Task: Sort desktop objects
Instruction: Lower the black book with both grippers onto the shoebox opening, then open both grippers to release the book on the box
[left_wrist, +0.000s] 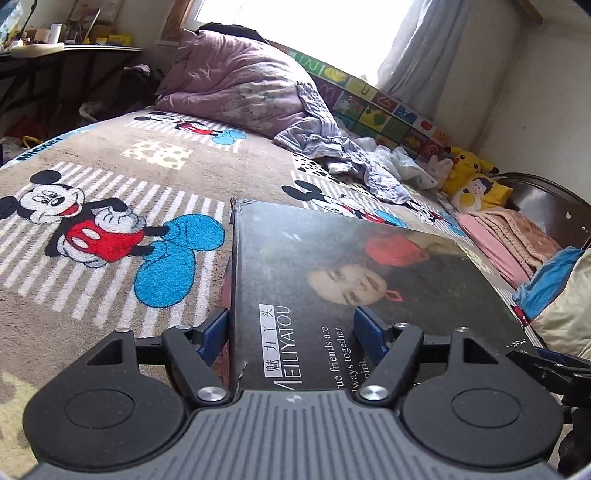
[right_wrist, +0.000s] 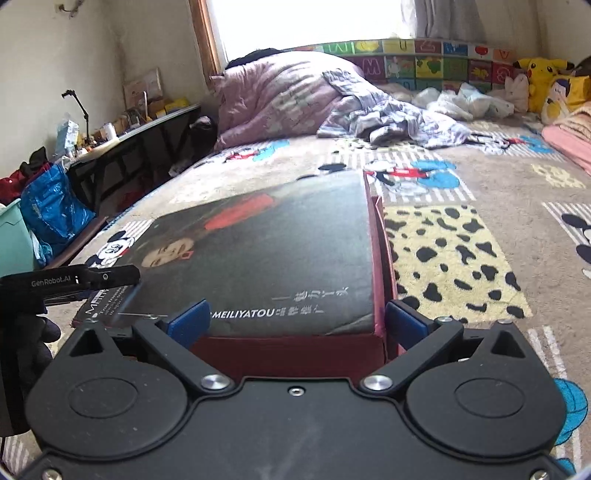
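Note:
A flat box with a dark printed lid (left_wrist: 332, 280) lies on the bed. The lid (right_wrist: 277, 240) sits on the box's red base (right_wrist: 288, 350). My left gripper (left_wrist: 291, 332) straddles the lid's near left corner. One blue pad (left_wrist: 214, 332) stands beside the box's left wall and the other over the lid's top, neither pressing. My right gripper (right_wrist: 295, 321) straddles the near right corner the same way, one pad (right_wrist: 402, 321) outside the red wall. Both are open. The left gripper (right_wrist: 74, 280), held by a gloved hand (right_wrist: 37, 332), also shows in the right wrist view.
The box rests on a Mickey Mouse blanket (left_wrist: 110, 236). A purple duvet (left_wrist: 236, 81) and crumpled clothes (left_wrist: 332, 147) lie further up the bed, with plush toys (left_wrist: 469, 173) and folded pink blankets (left_wrist: 509, 236) to the right. A cluttered desk (right_wrist: 140, 125) and a blue bag (right_wrist: 51, 210) stand left.

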